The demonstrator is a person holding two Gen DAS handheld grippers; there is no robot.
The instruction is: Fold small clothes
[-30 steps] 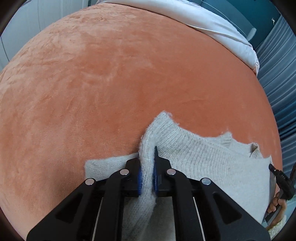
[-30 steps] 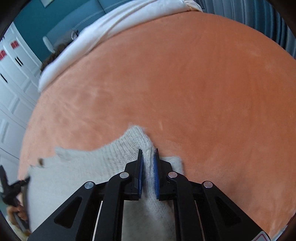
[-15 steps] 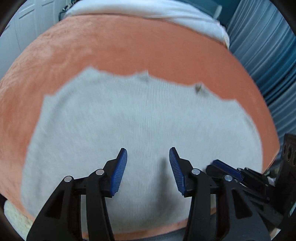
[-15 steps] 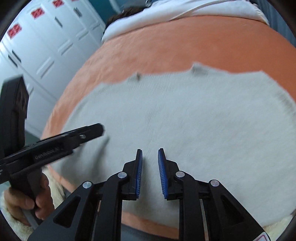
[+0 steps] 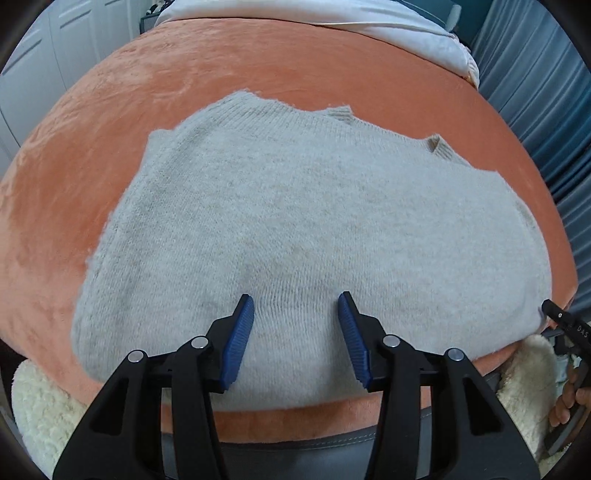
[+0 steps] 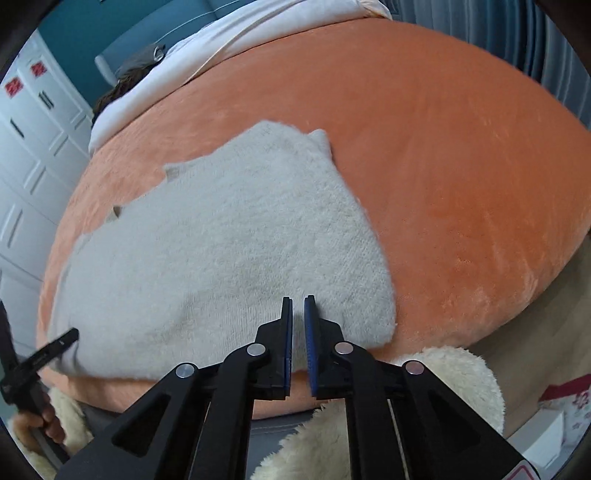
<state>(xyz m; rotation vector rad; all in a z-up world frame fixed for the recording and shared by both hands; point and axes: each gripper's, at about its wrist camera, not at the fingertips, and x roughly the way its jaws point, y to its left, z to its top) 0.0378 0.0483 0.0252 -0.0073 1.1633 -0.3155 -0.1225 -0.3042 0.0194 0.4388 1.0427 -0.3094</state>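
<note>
A light grey knit sweater [image 5: 314, 229] lies spread flat on the orange plush bed cover [image 5: 258, 74], its neckline at the far side. My left gripper [image 5: 295, 301] hovers open over the sweater's near hem, nothing between its blue pads [image 5: 238, 339]. In the right wrist view the sweater [image 6: 229, 240] fills the left half. My right gripper [image 6: 298, 299] hangs over its near right corner, jaws closing to a thin slit with nothing in them. The right gripper's tip [image 5: 565, 325] shows at the left view's edge. The left gripper's finger [image 6: 48, 350] shows low on the left.
A white duvet [image 5: 369, 22] lies across the bed's far end. White cupboard doors [image 6: 33, 147] stand to the left and blue curtains [image 5: 535, 92] to the right. Cream fleece sleeves [image 5: 40, 406] frame the near edge. Floor and a box [image 6: 550, 424] lie beyond the bed's right side.
Both grippers let go of the sweater's far edge and drew back to the near edge. The left jaws opened wide. The right gripper slid toward the sweater's right corner and narrowed.
</note>
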